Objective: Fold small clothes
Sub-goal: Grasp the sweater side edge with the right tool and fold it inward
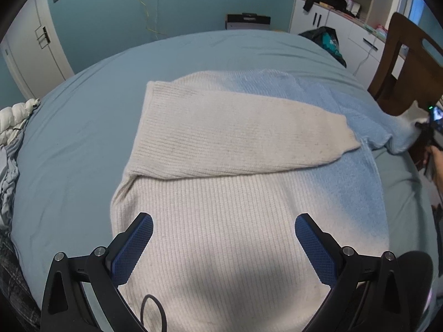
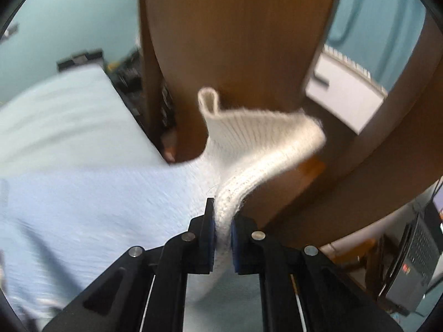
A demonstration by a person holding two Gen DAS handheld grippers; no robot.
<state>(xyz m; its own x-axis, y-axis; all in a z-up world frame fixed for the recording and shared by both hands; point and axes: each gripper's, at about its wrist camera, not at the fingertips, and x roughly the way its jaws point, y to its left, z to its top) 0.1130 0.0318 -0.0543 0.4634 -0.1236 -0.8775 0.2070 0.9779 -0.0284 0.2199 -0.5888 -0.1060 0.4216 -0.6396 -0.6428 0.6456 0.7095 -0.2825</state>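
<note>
Your left gripper (image 1: 223, 238) hangs just above the sweater (image 1: 221, 221), its blue-padded fingers (image 1: 135, 246) spread wide with nothing between them. A loop of black cable (image 1: 153, 312) shows at the bottom edge, cut off by the frame. The sweater lies flat on the bed (image 1: 74, 152), and one sleeve (image 1: 243, 141) is folded across its body. Its right half looks blue, though you cannot tell whether that is the knit or the light on it.

Your right gripper (image 2: 222, 238) has its fingers pressed together on the other sleeve's cuff (image 2: 260, 144), which stands up in a ribbed curl past the pads. That view is blurred, so the bed sheet beside it is only a pale smear.

From the left view, the same cuff (image 1: 409, 119) is lifted at the far right edge of the bed, and the right gripper (image 1: 432, 127) is mostly cut off by the frame. Behind it stands a wooden chair (image 1: 401, 61), which fills the right view close up.

Only the right view shows a laptop (image 2: 415, 262) low on the right. Only the left view shows crumpled bedding (image 1: 13, 127) at the left edge, a dark bag (image 1: 326, 41) on the far side of the bed, a white cabinet (image 1: 332, 19), and a door (image 1: 30, 52). No writing is legible anywhere.
</note>
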